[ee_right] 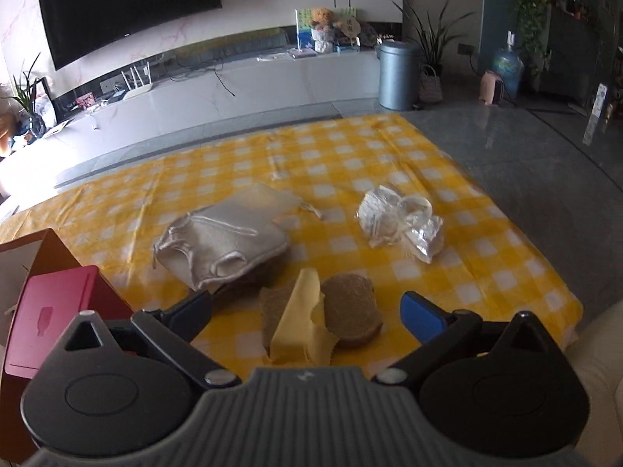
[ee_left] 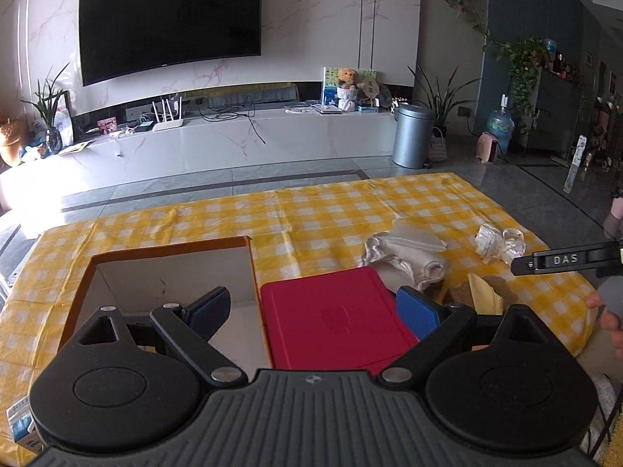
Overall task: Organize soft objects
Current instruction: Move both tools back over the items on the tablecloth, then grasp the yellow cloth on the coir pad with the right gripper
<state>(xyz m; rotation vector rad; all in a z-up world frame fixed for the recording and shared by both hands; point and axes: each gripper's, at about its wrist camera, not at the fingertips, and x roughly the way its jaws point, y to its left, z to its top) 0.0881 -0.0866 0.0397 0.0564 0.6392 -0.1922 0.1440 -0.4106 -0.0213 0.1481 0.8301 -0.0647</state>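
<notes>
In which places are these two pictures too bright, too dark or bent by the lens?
Left wrist view: daylight burns out the floor at the left edge; the TV bows from fisheye distortion; the box interior is shaded. Right wrist view: the same glare at the far left, the right floor shows reflections, and the cloth edges curve.

Both wrist views look forward and down, close over the checked tablecloth [ee_left: 350,202], sharing its silver pouch [ee_right: 222,241].

Satiny glossy cloth pouch [ee_right: 222,239], crinkly clear plastic bag [ee_right: 401,222], matt checked tablecloth [ee_right: 486,272].
</notes>
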